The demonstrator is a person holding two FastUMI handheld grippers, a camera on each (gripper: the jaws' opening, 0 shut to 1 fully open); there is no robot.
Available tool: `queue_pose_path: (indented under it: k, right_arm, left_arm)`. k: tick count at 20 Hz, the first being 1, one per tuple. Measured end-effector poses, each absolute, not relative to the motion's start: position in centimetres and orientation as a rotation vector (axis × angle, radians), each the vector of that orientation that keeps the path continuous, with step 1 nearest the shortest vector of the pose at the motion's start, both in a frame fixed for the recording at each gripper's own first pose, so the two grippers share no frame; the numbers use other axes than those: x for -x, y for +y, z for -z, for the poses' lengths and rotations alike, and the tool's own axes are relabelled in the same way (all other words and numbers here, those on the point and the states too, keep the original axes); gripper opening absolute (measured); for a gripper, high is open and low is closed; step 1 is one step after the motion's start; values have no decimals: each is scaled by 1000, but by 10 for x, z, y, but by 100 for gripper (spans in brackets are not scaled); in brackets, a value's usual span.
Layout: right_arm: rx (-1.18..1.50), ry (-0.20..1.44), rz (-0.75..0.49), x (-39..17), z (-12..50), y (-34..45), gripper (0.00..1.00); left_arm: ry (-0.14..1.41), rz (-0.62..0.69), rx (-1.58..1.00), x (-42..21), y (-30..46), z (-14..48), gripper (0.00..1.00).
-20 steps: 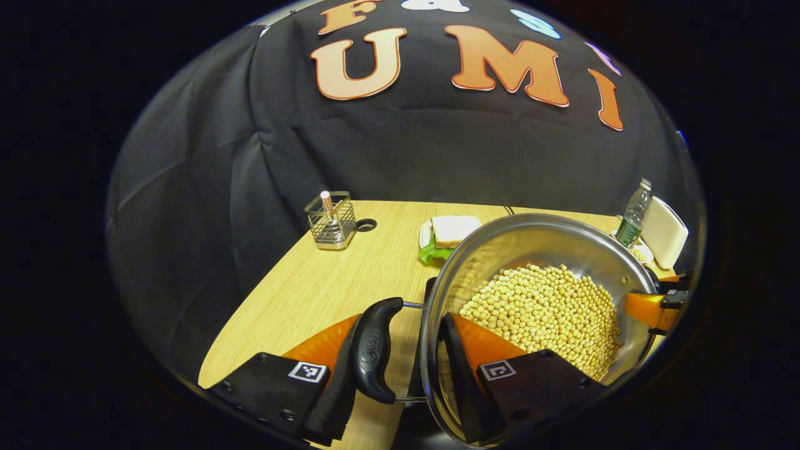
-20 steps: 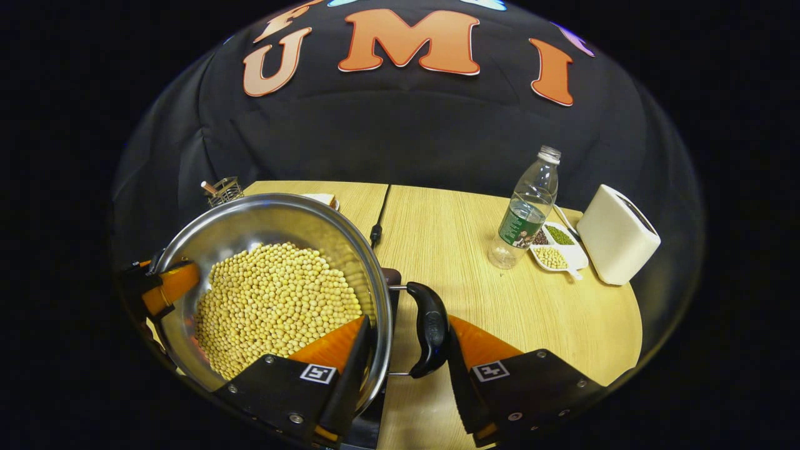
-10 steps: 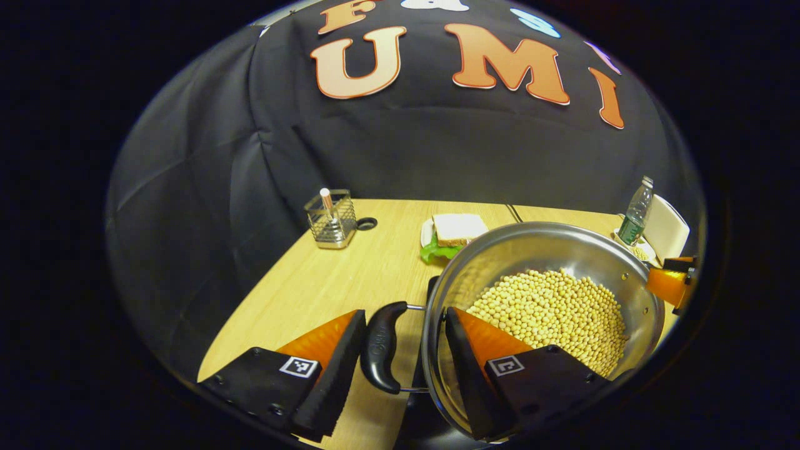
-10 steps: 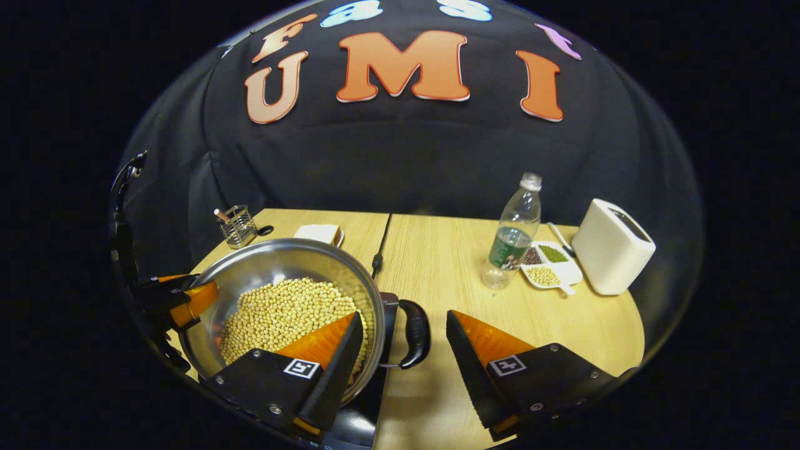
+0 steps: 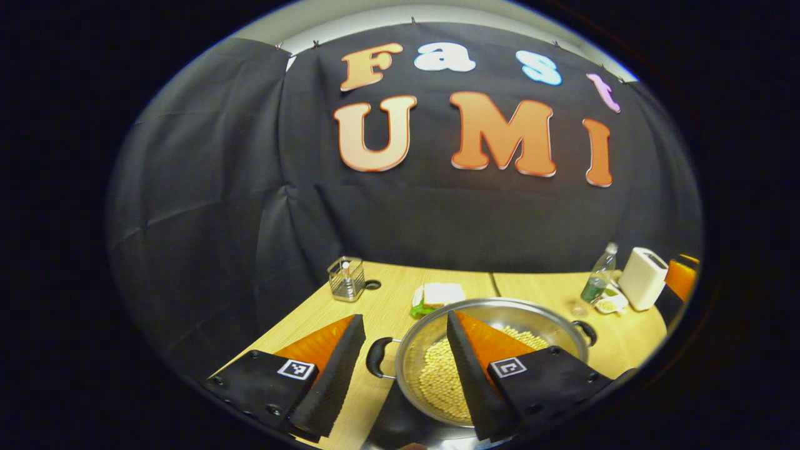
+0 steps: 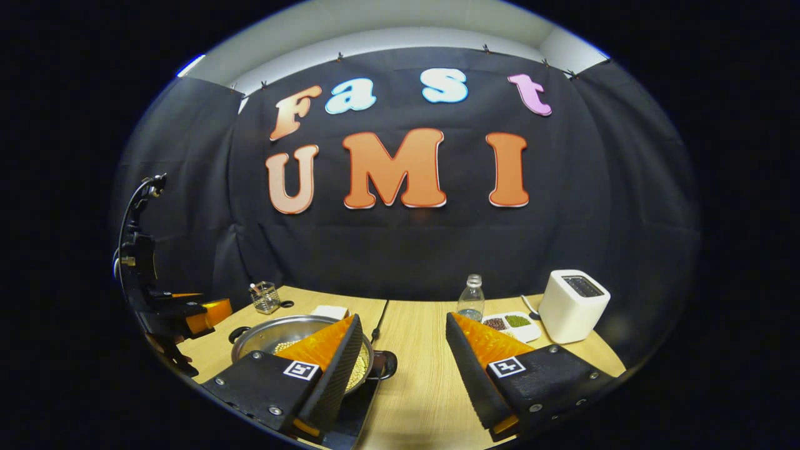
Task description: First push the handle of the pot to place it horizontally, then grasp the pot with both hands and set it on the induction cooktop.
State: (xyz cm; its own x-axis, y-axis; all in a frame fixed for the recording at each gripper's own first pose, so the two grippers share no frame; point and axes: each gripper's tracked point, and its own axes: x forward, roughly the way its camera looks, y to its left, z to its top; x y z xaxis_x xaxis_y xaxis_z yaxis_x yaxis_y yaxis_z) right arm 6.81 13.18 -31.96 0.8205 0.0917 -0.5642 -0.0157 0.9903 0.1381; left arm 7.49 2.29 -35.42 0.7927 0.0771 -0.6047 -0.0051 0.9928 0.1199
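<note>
Left gripper view now looks down from higher and farther back than a second ago: the left tool [image 5: 400,369] has let go of the pot's handle and drawn away, its fingers spread wide with nothing between them. The pot [image 5: 431,350] of soybeans [image 5: 437,384] sits below on the dark cooktop [image 5: 394,425], near the front edge of the bench [image 5: 387,312]; its left handle [image 5: 375,357] is free, and the far handle [image 5: 585,331] shows at the rim's other side. Earlier that left handle lay clamped between the fingers.

Right gripper view tells the same — the right tool [image 6: 400,375] has also released its handle and risen, fingers wide apart and empty. The pot [image 6: 275,334] now lies lower left, partly behind the near finger, with its right handle [image 6: 386,364] just clear of it. The left tool [image 6: 187,312] hangs at the left edge, apart from the pot.

Behind on the bench stand a wire holder [image 5: 345,279], a sandwich [image 5: 440,294], a bottle [image 6: 470,299], a divided dish [image 6: 509,324] and a white toaster [image 6: 572,306], all well away from the pot.
</note>
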Motion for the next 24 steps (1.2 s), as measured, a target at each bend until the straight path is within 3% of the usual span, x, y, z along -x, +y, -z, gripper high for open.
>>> queue_pose_path:
  k: [5, 8, 9, 10, 11, 12, 17, 18, 20, 21, 22, 24]
  right_arm:
    - [-86, 455, -63, -50, 245, 82, 83]
    - [-78, 400, -55, -39, 208, 54, 83]
    - [-76, 384, -48, -35, 197, 44, 88]
    - [-68, 363, -39, -34, 187, 32, 83]
    - [-54, 346, -30, -31, 178, 21, 88]
    - [-39, 331, -23, -30, 173, 14, 83]
    - [-16, 283, 1, -30, 146, -13, 83]
    - [-17, 275, -1, -27, 137, -20, 88]
    - [-25, 270, -21, -23, 127, -21, 83]
    - [-33, 277, -39, -21, 125, -18, 88]
    - [-38, 279, -54, -20, 123, -15, 86]
    - [-37, 253, -62, -21, 112, -15, 96]
  left_arm:
    - [494, 7, -42, -68, -23, 266, 84]
    - [426, 69, 10, -55, -53, 219, 91]
    - [405, 77, 26, -52, -59, 206, 94]
    - [380, 84, 39, -49, -64, 191, 95]
    - [359, 90, 41, -47, -68, 180, 96]
    - [339, 95, 34, -43, -72, 168, 97]
    - [259, 94, 9, -30, -81, 121, 97]
    - [240, 98, 8, -30, -82, 113, 99]
    - [225, 103, 8, -27, -84, 102, 99]
    - [228, 118, 11, -25, -88, 98, 99]
    - [231, 124, 17, -22, -91, 95, 99]
    - [216, 127, 15, -22, -92, 84, 97]
